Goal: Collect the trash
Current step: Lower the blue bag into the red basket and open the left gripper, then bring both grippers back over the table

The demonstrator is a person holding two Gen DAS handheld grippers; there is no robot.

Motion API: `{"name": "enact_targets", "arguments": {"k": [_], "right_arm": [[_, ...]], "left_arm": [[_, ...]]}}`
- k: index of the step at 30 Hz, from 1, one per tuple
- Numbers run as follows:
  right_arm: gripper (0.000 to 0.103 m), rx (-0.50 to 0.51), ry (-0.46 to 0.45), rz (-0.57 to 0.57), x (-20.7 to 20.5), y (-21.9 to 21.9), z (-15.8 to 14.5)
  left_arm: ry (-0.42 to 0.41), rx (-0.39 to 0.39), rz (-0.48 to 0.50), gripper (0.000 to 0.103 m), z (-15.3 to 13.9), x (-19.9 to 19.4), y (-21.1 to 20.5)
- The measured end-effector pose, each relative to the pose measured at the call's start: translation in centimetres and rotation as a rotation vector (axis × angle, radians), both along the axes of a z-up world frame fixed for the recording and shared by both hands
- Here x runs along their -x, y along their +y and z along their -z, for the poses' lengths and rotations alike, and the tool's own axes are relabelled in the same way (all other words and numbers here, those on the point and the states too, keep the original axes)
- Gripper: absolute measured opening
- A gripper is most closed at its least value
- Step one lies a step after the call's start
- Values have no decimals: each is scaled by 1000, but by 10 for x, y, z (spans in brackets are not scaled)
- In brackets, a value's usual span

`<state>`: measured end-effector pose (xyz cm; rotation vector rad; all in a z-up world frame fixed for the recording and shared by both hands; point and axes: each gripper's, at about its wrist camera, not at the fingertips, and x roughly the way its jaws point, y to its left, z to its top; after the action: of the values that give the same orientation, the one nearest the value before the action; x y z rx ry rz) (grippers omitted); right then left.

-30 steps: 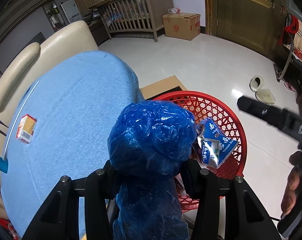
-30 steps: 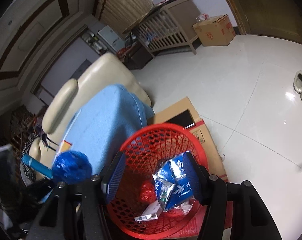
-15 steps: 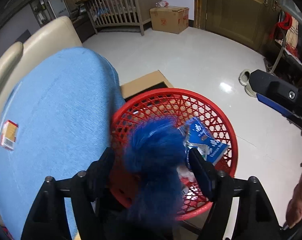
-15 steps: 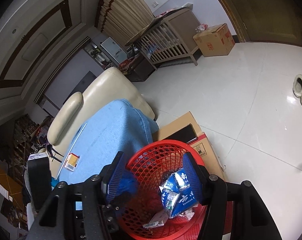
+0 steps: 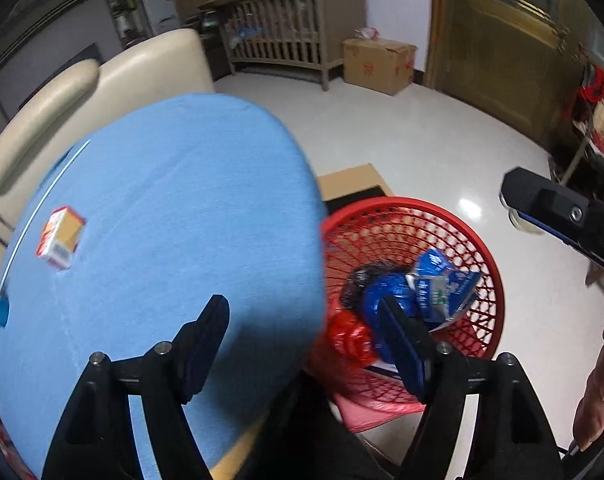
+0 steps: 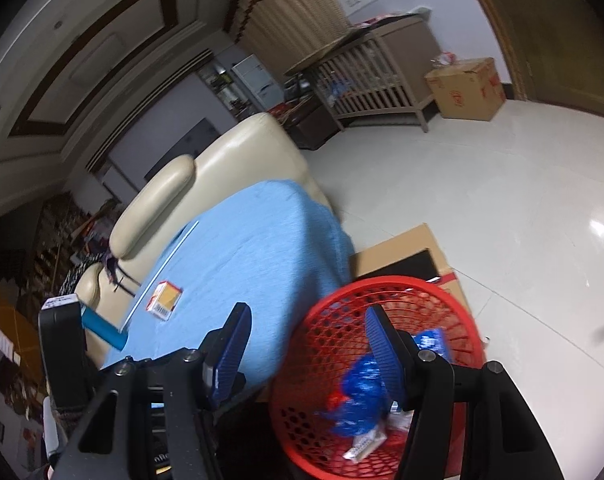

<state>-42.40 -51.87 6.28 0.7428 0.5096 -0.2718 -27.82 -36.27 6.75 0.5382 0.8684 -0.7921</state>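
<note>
Blue bag dropped; only right view shows teal box.

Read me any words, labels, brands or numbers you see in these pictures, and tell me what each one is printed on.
Nothing reads for certain.
Blue and white carton in the red basket: white print, too blurred.
Small orange and white box on the blue tablecloth: barcode-like label, too small.
Cardboard box by the door: red mark, unreadable.
White packet in the basket: barcode, unreadable.
</note>
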Motion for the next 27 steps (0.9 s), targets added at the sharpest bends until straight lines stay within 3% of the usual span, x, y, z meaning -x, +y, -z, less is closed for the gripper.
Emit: {"name": "enact_targets", "arguments": {"k": [7, 18, 27], "right_arm": [[63, 55, 19, -82, -30, 36, -18], [63, 110, 122, -253, -92, 105, -9], [63, 138, 200, -368, -168, 168, 2]], "left_arm": [[10, 67, -106, 77, -7, -32, 53], [61, 104, -343, 77, 26, -90, 162], [5, 125, -552, 77, 35, -132, 249]]}}
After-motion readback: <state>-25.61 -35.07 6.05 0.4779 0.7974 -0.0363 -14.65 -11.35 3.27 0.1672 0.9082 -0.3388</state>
